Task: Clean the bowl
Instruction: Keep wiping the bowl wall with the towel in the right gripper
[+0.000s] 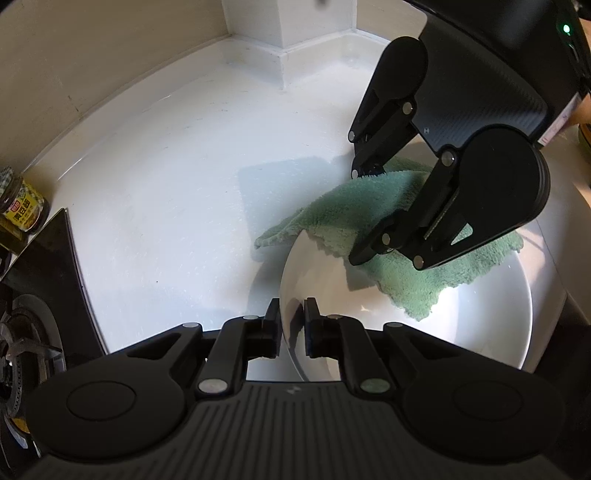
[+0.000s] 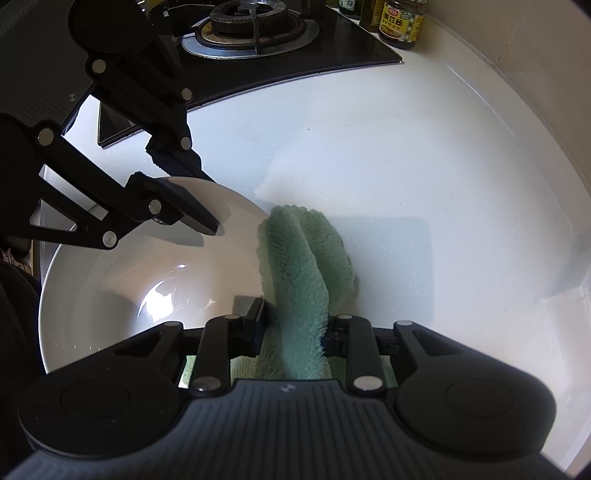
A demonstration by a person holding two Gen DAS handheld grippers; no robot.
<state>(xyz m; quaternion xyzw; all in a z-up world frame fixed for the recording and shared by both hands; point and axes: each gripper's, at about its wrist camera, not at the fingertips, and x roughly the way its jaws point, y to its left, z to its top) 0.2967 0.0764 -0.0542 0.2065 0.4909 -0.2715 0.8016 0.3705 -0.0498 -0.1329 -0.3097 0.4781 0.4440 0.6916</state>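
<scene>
A white bowl (image 1: 461,332) (image 2: 110,295) sits on the white counter (image 1: 166,184). My left gripper (image 1: 291,317) (image 2: 208,201) straddles its rim, one finger outside and one inside, shut on the wall. A green fluffy cloth (image 1: 369,199) (image 2: 306,258) drapes from inside the bowl over the rim onto the counter. My right gripper (image 2: 295,325) (image 1: 360,214) points down at the bowl's opposite side with a raised fold of the cloth filling the space between its fingers, which touch it on both sides.
A black gas stove (image 2: 251,26) (image 1: 22,332) borders the counter beside the bowl. A jar with a yellow label (image 1: 22,203) (image 2: 400,22) and some bottles stand at its corner. A wall with a square column (image 1: 288,22) closes the back.
</scene>
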